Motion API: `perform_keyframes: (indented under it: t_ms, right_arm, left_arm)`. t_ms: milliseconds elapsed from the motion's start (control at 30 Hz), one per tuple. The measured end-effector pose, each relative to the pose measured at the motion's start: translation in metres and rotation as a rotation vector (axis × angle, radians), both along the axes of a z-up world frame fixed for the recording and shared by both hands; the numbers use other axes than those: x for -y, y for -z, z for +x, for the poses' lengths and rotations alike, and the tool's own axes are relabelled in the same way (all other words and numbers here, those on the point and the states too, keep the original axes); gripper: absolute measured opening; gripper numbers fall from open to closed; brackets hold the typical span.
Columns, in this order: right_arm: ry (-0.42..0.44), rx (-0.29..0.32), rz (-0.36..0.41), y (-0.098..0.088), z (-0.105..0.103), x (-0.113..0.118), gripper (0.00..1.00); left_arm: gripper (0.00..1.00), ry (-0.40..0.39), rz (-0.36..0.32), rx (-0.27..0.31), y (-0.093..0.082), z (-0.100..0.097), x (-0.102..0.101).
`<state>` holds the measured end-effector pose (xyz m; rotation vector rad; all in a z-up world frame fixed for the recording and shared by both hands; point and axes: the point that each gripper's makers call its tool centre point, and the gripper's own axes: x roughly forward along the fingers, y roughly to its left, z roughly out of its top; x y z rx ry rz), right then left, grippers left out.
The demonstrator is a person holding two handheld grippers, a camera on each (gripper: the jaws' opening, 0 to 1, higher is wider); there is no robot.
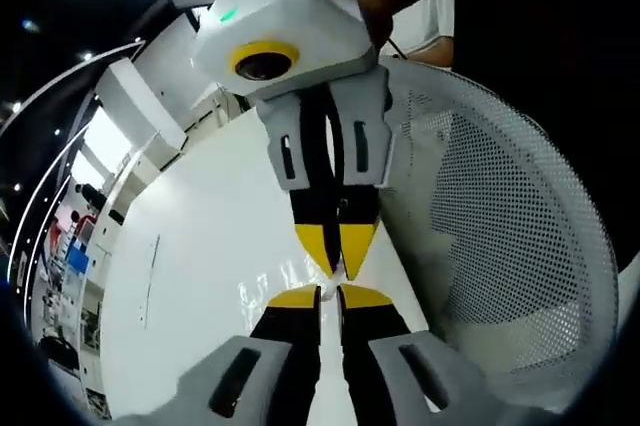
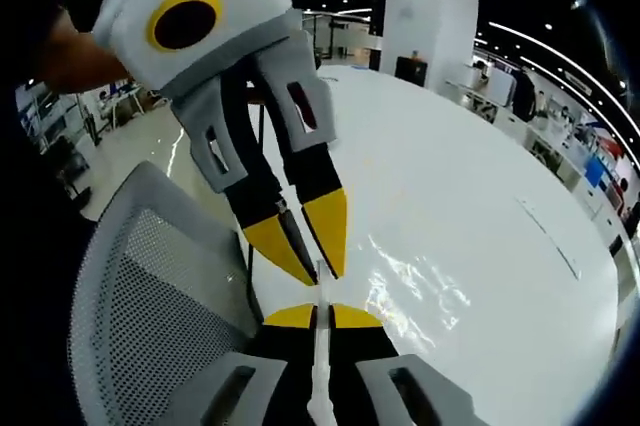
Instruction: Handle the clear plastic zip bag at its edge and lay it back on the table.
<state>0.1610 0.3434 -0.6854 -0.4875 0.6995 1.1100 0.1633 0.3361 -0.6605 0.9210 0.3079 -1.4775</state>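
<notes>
Two hand-held grippers meet tip to tip over the tabletop [image 1: 200,246], both pinching the same strip of the bag [image 2: 410,286].

Left hand-held gripper [image 1: 330,296]: jaws pressed together on the bag's edge, which shows as a pale sliver between the yellow tips. Right hand-held gripper [image 2: 320,318]: jaws also closed, with a thin white band of bag edge running down between them. Each appears in the other's view, coming down from above, tips nearly touching the opposing pair.

The bag is clear and hard to trace. In the right gripper view its body reads as crinkled glare spreading away from the tips over the white top, low to the surface or already resting on it; cannot tell which. It sits near the tabletop edge that borders the mesh chair [image 2: 140,286].

To do the lay-down well:
- Lower both grippers level, so the film settles flat and doesn't fold.
- Keep slight tension between the two pinches.
- Stay inboard of the chair-side edge, or the bag may slide off.
- Part the jaws only once the edge touches down.
</notes>
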Motion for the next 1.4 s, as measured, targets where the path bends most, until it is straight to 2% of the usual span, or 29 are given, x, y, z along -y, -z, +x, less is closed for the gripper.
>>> perform_keyframes:
  t_ms: [100,333,667,933,967,1200,1300,1400]
  right_arm:
    - [0.003,0.005,-0.001,-0.0005,0.0011,0.0008,0.00]
    - [-0.003,-0.004,0.008,-0.0002,0.0008,0.0014,0.00]
    - [-0.009,0.012,0.016,-0.0004,0.0006,0.0015,0.01]
    - [-0.070,0.135,-0.004,-0.0034,0.0015,0.0013,0.01]
    - [-0.073,0.141,-0.004,-0.0033,0.0011,0.0012,0.01]
    - [-0.139,0.205,-0.030,-0.0041,0.0018,0.0006,0.01]
    - [-0.148,0.207,-0.029,-0.0042,0.0019,0.0005,0.00]
    - [-0.146,0.201,-0.023,-0.0042,0.0028,0.0012,0.00]
  left_arm:
    - [0.00,-0.024,0.015,-0.024,0.0044,0.0013,-0.0008]
    - [0.00,-0.006,0.023,-0.007,0.0060,0.0008,-0.0014]
    - [0.00,-0.051,0.031,-0.045,0.0053,0.0010,-0.0016]
    - [0.00,-0.113,0.032,-0.101,0.0061,0.0020,-0.0044]
    - [0.00,-0.132,0.026,-0.124,0.0054,0.0023,-0.0049]
    - [0.00,-0.164,0.000,-0.170,0.0016,0.0035,-0.0063]
    - [0.00,-0.165,-0.007,-0.176,-0.0003,0.0035,-0.0056]
    - [0.00,-0.141,-0.003,-0.154,-0.0005,0.0024,-0.0048]
